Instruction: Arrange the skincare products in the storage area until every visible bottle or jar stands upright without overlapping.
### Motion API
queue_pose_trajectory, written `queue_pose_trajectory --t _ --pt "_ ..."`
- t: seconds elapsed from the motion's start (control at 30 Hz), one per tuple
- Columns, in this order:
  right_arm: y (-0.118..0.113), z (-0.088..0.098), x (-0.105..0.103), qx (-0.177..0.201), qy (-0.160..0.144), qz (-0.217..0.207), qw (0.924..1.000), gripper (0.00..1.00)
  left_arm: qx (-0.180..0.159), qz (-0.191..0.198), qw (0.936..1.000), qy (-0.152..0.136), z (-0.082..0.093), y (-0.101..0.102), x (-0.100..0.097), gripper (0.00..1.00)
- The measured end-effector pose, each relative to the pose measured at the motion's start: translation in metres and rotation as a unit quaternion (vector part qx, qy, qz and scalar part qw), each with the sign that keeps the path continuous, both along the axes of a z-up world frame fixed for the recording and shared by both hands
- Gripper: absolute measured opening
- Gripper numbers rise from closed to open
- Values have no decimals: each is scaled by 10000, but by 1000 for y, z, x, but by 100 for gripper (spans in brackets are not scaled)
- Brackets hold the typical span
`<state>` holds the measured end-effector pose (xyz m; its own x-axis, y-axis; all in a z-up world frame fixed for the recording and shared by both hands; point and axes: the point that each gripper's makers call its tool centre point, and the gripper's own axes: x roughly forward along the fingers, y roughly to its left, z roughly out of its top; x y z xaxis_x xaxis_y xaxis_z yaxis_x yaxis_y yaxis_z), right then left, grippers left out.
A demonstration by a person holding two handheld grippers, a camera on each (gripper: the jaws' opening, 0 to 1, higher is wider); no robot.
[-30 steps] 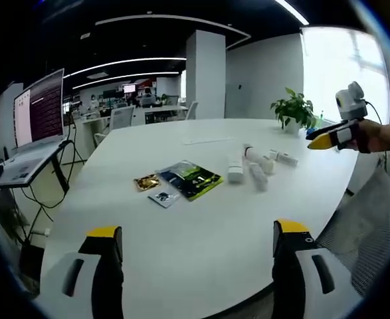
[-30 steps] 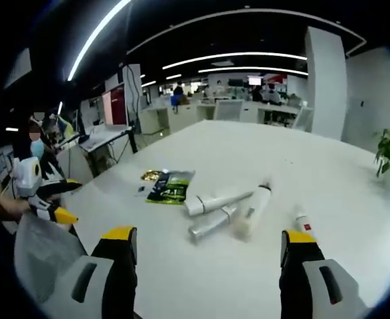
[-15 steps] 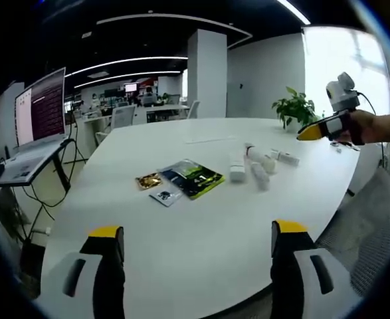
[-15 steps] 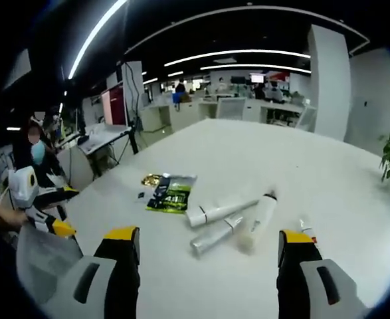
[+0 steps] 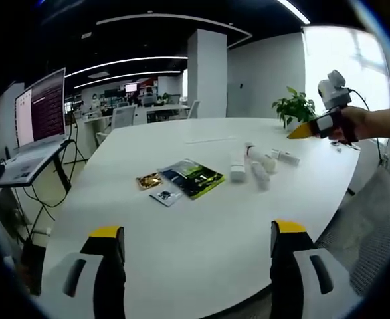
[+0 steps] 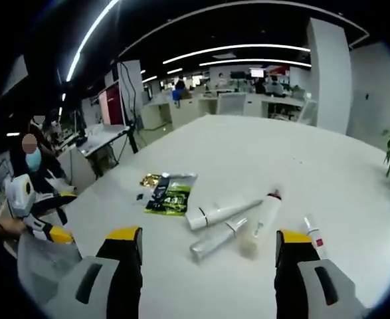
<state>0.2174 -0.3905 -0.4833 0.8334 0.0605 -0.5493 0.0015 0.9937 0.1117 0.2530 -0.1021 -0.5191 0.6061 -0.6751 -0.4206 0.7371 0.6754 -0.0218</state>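
Note:
Several skincare products lie on their sides in a loose cluster on the white table (image 5: 181,232). In the right gripper view they are a white tube (image 6: 221,212), a silver tube (image 6: 216,241), a white bottle (image 6: 261,219) and a small red-banded tube (image 6: 313,232). The left gripper view shows the same cluster far off, with a white tube (image 5: 236,167) and a bottle (image 5: 259,158). My left gripper (image 5: 196,249) is open and empty, well short of them. My right gripper (image 6: 206,252) is open and empty, just short of the cluster. A hand holds the right gripper (image 5: 312,125) above the table's far right.
A green packet (image 6: 170,196), a gold sachet (image 6: 153,179) and a small dark sachet (image 5: 164,195) lie flat left of the products. A potted plant (image 5: 294,109) stands at the table's far edge. A laptop stand (image 5: 28,153) is at left, a mesh chair (image 5: 374,226) at right.
In the left gripper view the right gripper has risen and shifted left, towards the products. The right gripper view has drawn a little nearer to the cluster. The products have not moved.

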Motion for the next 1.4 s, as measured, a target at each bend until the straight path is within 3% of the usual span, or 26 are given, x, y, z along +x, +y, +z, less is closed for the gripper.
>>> queue_pose_trajectory --t 0.5,1.2,1.4 --pt "1 -14 12 225 236 -127 9994 78 18 10 10000 9 0 0 0 83" --pt "10 -26 41 748 448 -229 9959 73 82 -32 10000 37 -2 0 -1 82" --pt "2 -30 55 795 527 -286 9950 72 94 -42 9999 39 -2 0 -2 82"
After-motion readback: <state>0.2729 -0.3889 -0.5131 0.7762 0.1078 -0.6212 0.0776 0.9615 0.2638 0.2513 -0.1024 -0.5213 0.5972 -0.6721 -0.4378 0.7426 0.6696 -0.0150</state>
